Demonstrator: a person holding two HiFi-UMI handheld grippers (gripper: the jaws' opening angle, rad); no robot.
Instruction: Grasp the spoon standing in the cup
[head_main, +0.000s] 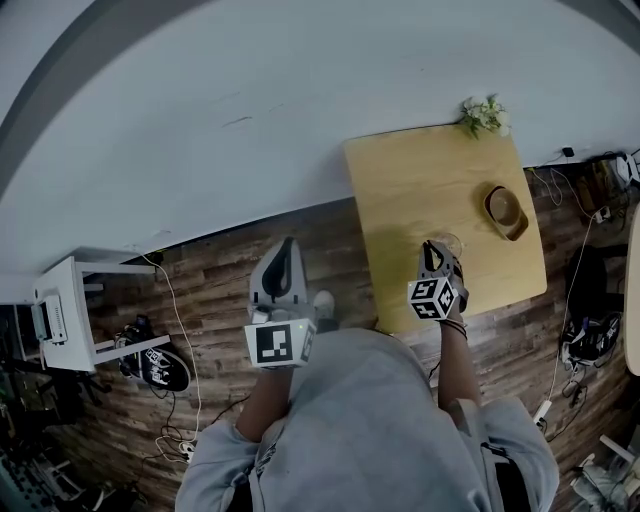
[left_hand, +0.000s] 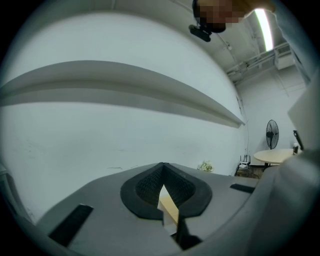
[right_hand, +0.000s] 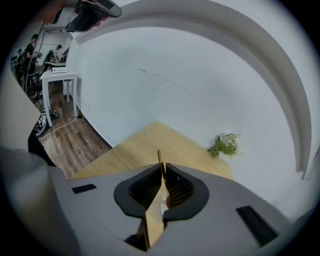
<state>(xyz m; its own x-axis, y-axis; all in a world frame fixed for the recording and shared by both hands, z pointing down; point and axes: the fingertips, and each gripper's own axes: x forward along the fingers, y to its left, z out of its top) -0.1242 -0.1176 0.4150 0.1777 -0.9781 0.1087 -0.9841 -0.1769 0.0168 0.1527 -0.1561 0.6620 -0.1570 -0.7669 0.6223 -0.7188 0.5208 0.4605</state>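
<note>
Wooden table (head_main: 400, 190): right gripper (right_hand: 162, 172) clamped on spoon (right_hand: 159, 156) handle over cup (head_main: 452, 241); left gripper (left_hand: 162, 174) jaws together, empty, left of table.

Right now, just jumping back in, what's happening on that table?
A person holds a gripper in each hand. The right gripper is over the wooden table, its jaws closed on the thin gold spoon handle that stands up from the glass cup. The left gripper hangs off to the side over the floor, jaws together and empty.
</note>
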